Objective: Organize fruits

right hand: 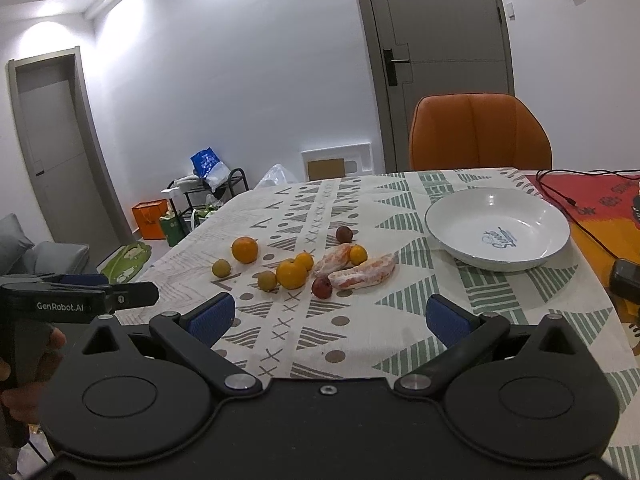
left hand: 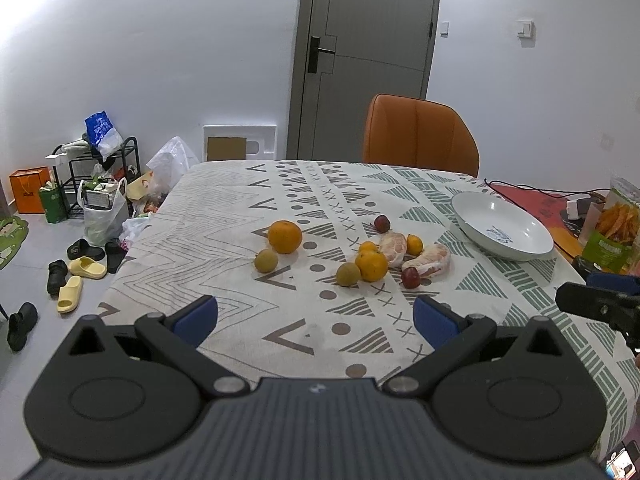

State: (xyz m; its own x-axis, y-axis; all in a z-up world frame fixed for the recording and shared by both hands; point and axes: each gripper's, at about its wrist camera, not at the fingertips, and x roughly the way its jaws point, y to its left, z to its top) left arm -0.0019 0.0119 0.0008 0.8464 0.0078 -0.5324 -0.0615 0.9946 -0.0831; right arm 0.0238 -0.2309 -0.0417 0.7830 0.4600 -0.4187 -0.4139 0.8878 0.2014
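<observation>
1. Both claws hover over the near edge of the table: the left gripper point(left hand: 316, 322) has its blue-padded fingers spread wide with nothing between them, and the right gripper point(right hand: 330, 320) is spread just as wide and empty.
2. On the patterned tablecloth point(left hand: 224, 216) the fruit lies loose in a cluster near the middle, none of it in the white plate point(left hand: 502, 232), which sits empty off to the right, well apart from the pile.
3. A large orange point(left hand: 284, 236) lies farthest left, with a small yellow-green fruit point(left hand: 266, 260) just beside it.
4. Nearer the centre, a second orange point(left hand: 371, 265) touches another yellow-green fruit point(left hand: 348, 274); two small oranges point(left hand: 414, 245) sit behind it.
5. Two peeled pomelo segments point(left hand: 427, 261) lie side by side among these, with a dark red plum point(left hand: 410, 277) at the near end and another plum point(left hand: 382, 223) behind the group.
6. An orange chair point(left hand: 420, 136) stands at the table's far side.
7. In the right wrist view, a hand point(right hand: 24, 364) grips the left gripper's handle at the left edge.
</observation>
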